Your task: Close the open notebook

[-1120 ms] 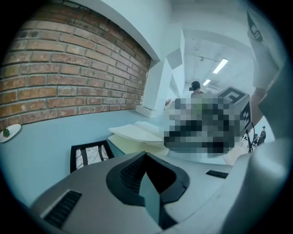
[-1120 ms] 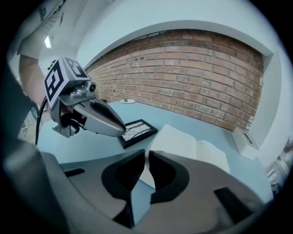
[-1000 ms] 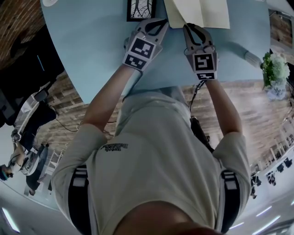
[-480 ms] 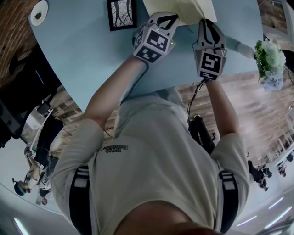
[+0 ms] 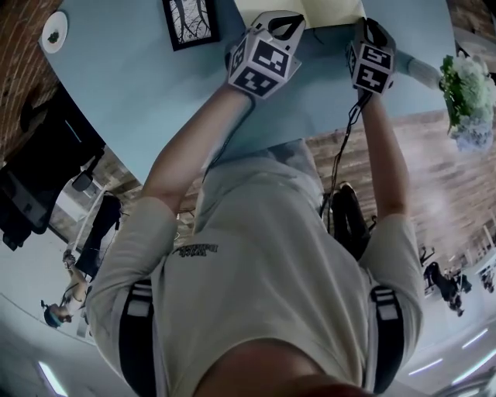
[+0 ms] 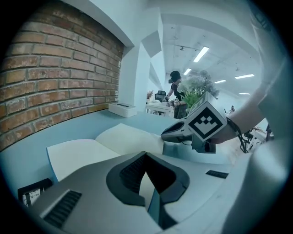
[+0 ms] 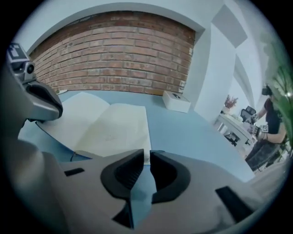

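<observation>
The open notebook (image 7: 105, 123) lies flat on the light blue table (image 5: 139, 85), its cream pages up; it also shows in the left gripper view (image 6: 110, 141). In the head view only its near edge (image 5: 325, 9) is visible at the top. My left gripper (image 6: 145, 154) is shut and empty, hovering at the near edge of the pages (image 5: 283, 23). My right gripper (image 7: 149, 153) sits just before the notebook's near right corner (image 5: 370, 27). A narrow slit separates its tips, with nothing in it. Each gripper shows in the other's view: left gripper (image 7: 41, 103), right gripper (image 6: 192, 130).
A black picture frame (image 5: 190, 22) lies left of the notebook. A white box (image 7: 176, 101) stands at the table's far side by the brick wall. A vase of flowers (image 5: 469, 101) stands at the right, a small plate (image 5: 54, 31) far left.
Both grippers have moved forward to the notebook's near edge. The right one has shifted right toward the corner and rolled. The left one has edged along the near edge.
</observation>
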Action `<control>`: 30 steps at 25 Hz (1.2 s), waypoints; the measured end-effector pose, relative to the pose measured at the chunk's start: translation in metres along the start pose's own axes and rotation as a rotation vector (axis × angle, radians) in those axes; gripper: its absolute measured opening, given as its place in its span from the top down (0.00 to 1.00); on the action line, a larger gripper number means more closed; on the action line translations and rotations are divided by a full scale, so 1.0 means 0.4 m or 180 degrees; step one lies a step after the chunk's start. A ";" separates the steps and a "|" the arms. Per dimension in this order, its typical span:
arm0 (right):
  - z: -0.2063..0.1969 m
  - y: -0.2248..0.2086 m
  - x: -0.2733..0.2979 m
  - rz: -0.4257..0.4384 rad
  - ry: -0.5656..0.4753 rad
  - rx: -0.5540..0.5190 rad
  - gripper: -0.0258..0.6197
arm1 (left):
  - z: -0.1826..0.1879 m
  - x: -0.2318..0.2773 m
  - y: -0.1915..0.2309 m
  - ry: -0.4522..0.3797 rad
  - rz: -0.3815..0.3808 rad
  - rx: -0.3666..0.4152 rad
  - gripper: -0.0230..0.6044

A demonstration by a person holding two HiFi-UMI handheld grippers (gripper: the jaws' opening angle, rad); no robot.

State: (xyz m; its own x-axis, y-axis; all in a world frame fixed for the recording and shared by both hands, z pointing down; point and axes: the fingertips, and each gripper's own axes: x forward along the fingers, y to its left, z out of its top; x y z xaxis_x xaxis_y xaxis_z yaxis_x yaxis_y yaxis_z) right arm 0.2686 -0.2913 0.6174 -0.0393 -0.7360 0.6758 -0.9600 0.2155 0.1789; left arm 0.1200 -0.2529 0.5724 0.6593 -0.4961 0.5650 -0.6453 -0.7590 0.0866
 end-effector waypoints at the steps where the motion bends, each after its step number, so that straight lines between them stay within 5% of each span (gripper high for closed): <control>1: -0.007 0.002 0.006 0.0029 0.0020 -0.0022 0.88 | -0.002 0.000 0.000 0.0007 0.0003 0.0003 0.95; 6: 0.031 0.015 -0.036 0.0228 -0.0113 0.0276 0.85 | -0.004 -0.018 0.004 -0.0004 0.0042 -0.0043 0.95; 11: 0.121 0.148 -0.144 0.0975 -0.0463 0.0419 0.85 | -0.008 -0.082 0.036 -0.0085 0.0196 -0.0156 0.95; 16: 0.163 0.359 -0.232 0.1787 -0.0537 0.0158 0.63 | -0.041 -0.164 0.066 -0.0006 0.0424 -0.0013 0.95; 19: 0.166 0.473 -0.257 0.2077 -0.0537 -0.0209 0.53 | -0.071 -0.208 0.083 -0.0016 0.0490 -0.0139 0.95; 23: 0.159 0.572 -0.252 0.2152 -0.0565 -0.0729 0.52 | -0.122 -0.251 0.114 0.0027 0.0632 -0.0331 0.95; 26: 0.154 0.599 -0.230 0.2056 -0.0564 -0.0816 0.53 | -0.146 -0.275 0.126 0.0067 0.0704 -0.0289 0.95; 30: 0.153 0.590 -0.206 0.1835 -0.0592 -0.0903 0.82 | -0.168 -0.296 0.132 0.0076 0.0748 -0.0341 0.95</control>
State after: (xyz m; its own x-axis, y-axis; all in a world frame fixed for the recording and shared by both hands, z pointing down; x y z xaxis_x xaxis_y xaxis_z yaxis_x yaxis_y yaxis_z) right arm 0.0281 -0.2191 0.5600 -0.5958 -0.5455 0.5895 -0.6619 0.7492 0.0243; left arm -0.0181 -0.2057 0.5653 0.4780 -0.6426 0.5989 -0.8178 -0.5744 0.0364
